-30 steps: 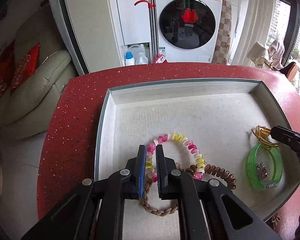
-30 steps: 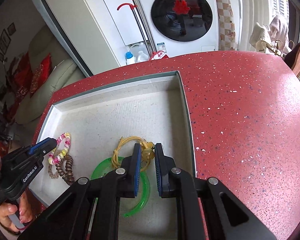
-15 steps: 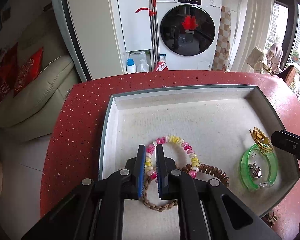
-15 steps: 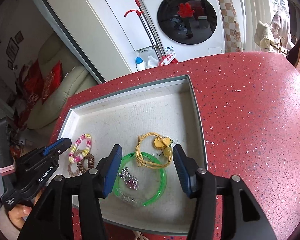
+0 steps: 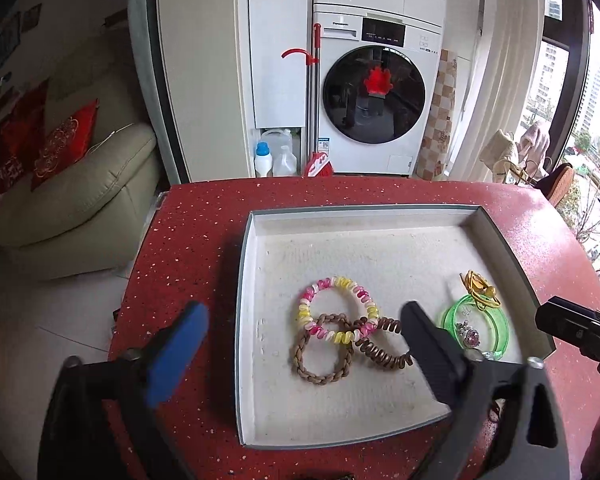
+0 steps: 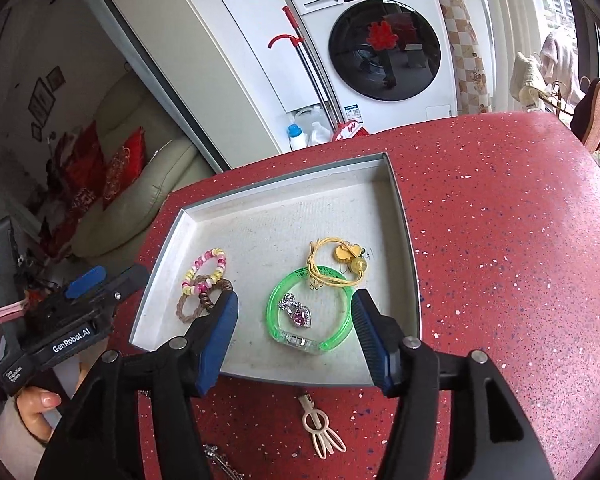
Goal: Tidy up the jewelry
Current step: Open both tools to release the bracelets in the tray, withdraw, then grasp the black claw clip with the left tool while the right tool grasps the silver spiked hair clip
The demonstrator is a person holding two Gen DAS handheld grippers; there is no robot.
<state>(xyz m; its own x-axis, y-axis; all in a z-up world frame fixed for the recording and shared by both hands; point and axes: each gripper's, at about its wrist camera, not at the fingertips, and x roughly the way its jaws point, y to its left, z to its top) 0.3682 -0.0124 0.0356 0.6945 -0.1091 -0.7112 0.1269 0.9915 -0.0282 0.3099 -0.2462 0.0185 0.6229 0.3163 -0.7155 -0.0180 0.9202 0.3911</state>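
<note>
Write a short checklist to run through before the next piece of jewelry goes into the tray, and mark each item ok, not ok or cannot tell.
1. Left gripper open and empty: ok.
2. Right gripper open and empty: ok.
3. Tray has bare floor left: ok.
4. All pieces in the tray: not ok; a cream hair clip lies on the table.
5. Hair ties separated: not ok, they overlap.
6. Silver piece at the picture's edge identified: cannot tell.

Washing machine (image 5: 374, 92) brand: "Panasonic", on the panel beside the display; also legible in the right wrist view.
Left hand-held gripper (image 6: 100, 280) body: "GenRobot.AI" in white letters.
Same gripper, lower body: small white print, apparently "Data Acquisition System".
Washer display digits: too small to read.
</note>
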